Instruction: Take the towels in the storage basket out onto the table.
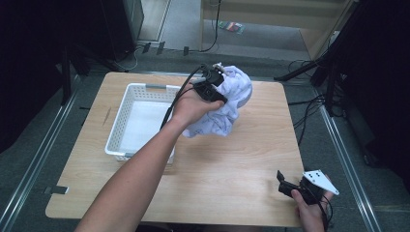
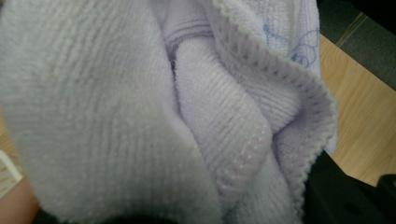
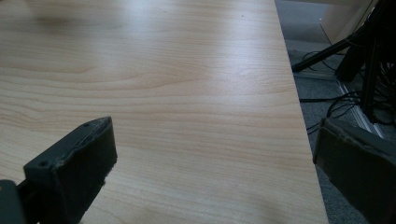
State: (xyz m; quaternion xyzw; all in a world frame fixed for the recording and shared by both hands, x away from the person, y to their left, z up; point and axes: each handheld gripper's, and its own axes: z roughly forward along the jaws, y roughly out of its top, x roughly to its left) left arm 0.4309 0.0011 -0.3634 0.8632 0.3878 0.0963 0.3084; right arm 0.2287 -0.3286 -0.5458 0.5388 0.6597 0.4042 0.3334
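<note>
While the left gripper (image 1: pixel 216 83) pinches a bunched lavender towel (image 1: pixel 232 99) and holds it above the far middle of the wooden table (image 1: pixel 232 164), the step in hand looks like carrying it. The white plastic basket (image 1: pixel 121 121) sits just beside it, so the next move probably calls for swinging over the basket before letting go. Folds of the towel (image 2: pixel 140 112) crowd the left gripper view. Near the table's corner, the right gripper (image 1: pixel 290 186) hangs idle, jaws spread wide over bare wood.
</note>
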